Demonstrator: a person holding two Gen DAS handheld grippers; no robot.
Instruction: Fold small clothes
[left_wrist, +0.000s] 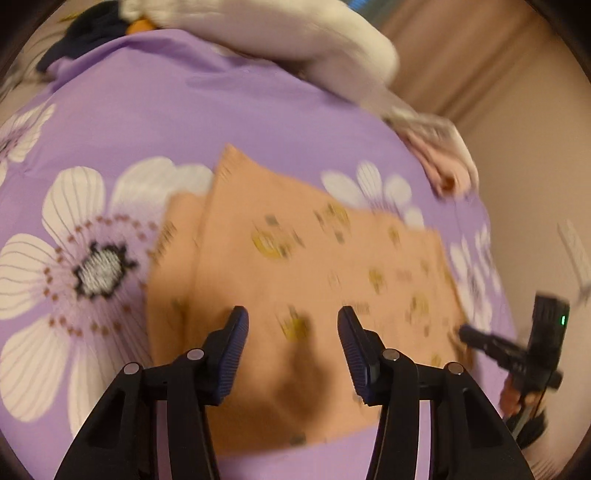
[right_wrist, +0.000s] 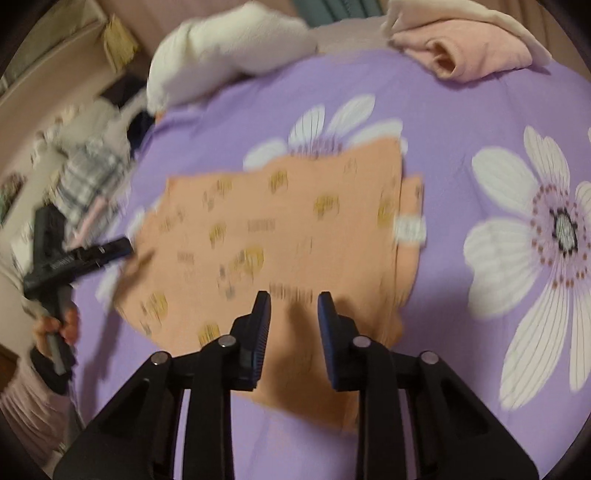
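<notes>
Left wrist: orange garment (left_wrist: 295, 266) lies flat on purple bed (left_wrist: 184, 122), soft, light, limp. Your left hand-held gripper (left_wrist: 293, 325) and right hand-held gripper (right_wrist: 294, 310) both released, empty. Pinch an edge corner.

Left tool (left_wrist: 293, 325), right tool (right_wrist: 294, 312): both agape, empty.

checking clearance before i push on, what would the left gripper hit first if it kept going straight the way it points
Most likely the orange printed garment: the left gripper hangs with open jaws over it, empty. Height above the cloth is unclear through the blur. Beneath it lies the purple flowered sheet.
</notes>
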